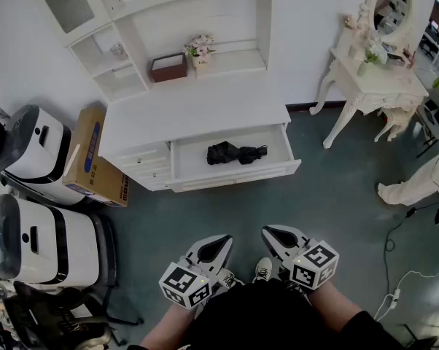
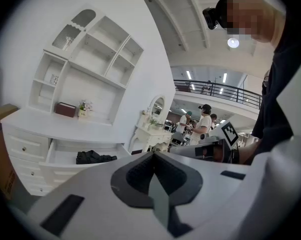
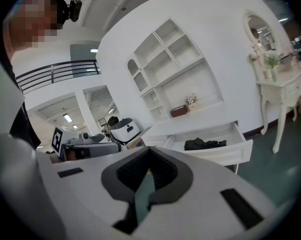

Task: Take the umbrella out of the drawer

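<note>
Both jaws of our left gripper are pressed together on nothing. Our right gripper appears closed and empty too, though a thin slit shows behind its tips. We hold the pair low, side by side over the floor. We see the folded black umbrella lying near the middle of the open drawer of the white cabinet, well apart from both grippers.
</note>
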Available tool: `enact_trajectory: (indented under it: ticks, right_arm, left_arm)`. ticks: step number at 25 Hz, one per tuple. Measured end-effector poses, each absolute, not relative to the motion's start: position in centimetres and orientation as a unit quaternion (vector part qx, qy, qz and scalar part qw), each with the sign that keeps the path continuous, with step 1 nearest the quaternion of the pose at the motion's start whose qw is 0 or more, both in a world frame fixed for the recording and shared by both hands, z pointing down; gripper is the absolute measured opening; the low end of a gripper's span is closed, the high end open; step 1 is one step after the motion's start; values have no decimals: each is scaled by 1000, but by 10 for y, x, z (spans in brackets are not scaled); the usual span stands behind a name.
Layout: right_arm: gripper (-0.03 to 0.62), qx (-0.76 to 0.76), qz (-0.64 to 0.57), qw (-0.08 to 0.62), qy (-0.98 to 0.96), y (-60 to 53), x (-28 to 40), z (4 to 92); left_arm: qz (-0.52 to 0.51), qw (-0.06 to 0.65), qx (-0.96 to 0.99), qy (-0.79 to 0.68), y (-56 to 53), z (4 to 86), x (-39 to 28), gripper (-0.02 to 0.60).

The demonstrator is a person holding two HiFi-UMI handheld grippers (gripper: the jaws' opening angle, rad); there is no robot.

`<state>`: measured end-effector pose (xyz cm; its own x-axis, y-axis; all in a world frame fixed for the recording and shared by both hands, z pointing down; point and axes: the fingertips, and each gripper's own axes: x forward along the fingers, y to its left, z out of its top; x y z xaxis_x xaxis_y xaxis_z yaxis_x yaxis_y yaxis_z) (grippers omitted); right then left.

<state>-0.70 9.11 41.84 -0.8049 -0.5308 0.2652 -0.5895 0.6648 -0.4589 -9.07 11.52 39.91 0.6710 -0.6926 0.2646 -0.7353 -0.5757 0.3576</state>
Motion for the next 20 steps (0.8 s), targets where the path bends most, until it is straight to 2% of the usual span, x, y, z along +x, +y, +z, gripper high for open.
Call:
enact_trajectory:
  ticks: [20]
  right_arm:
    - [2, 309, 256, 49, -915, 88, 8, 409]
  left_arm:
    - [52, 224, 887, -401, 116, 398, -77, 5]
